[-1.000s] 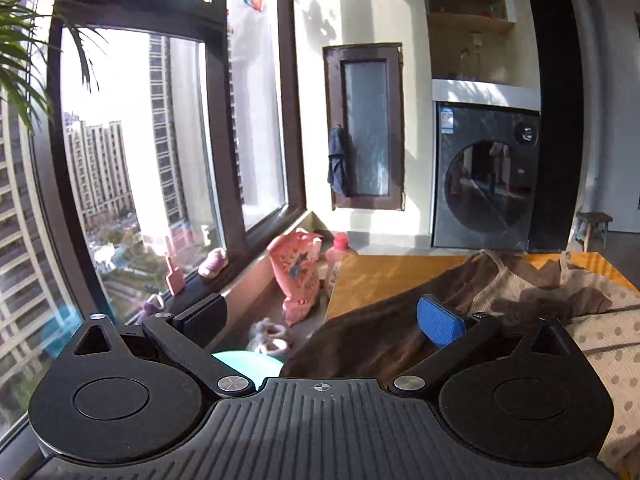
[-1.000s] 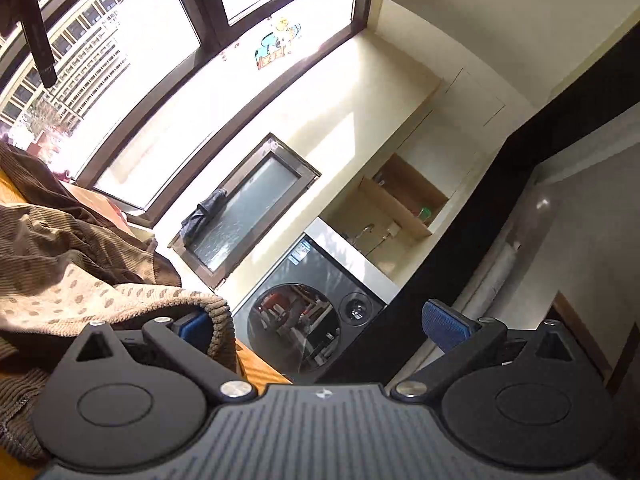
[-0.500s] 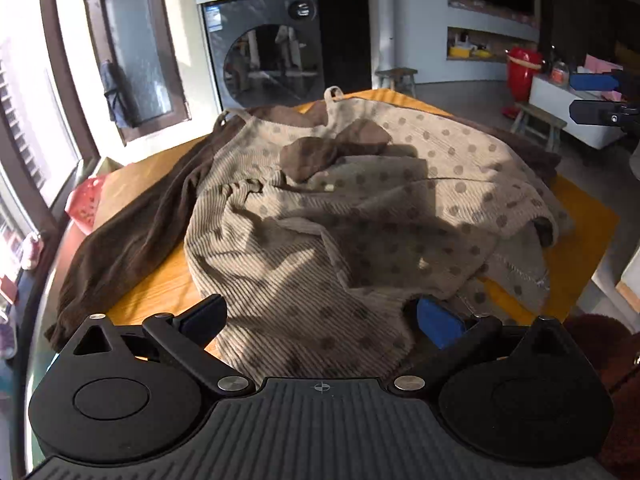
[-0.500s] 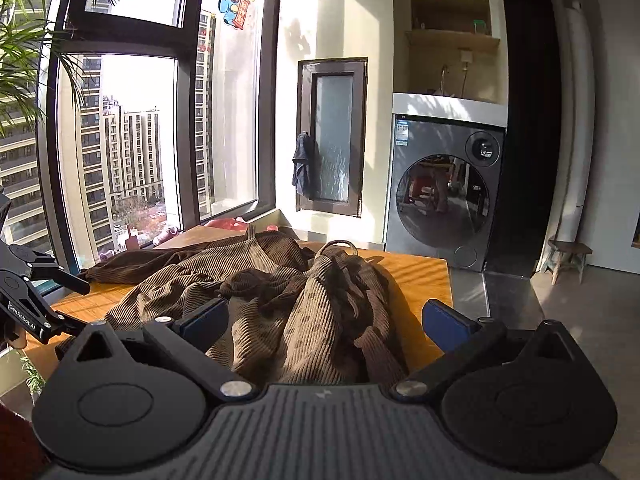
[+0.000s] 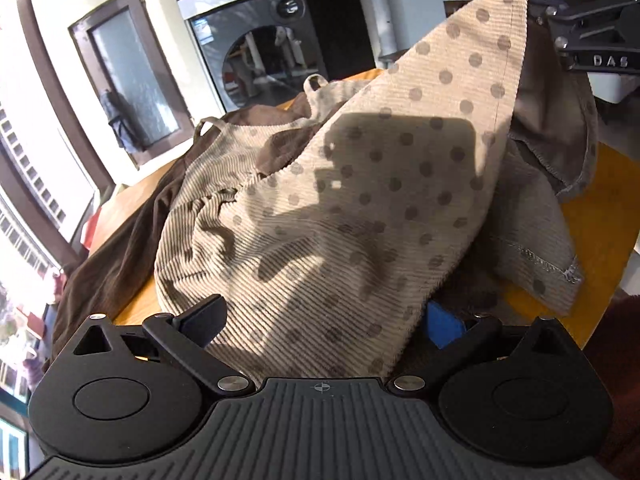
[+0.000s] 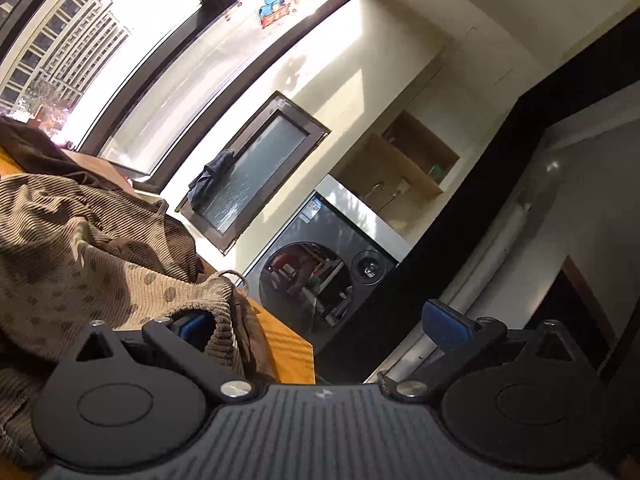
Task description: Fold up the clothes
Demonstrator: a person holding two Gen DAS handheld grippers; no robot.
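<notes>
Dotted garment [image 5: 360, 208] between open left fingers [image 5: 204, 316], over right fingers [image 6: 192, 326]

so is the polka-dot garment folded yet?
No. The polka-dot garment lies crumpled on the table, one corner lifted by the right gripper.

Beige dotted corduroy garment [image 5: 360, 200] rumpled, corner lifted.
</notes>
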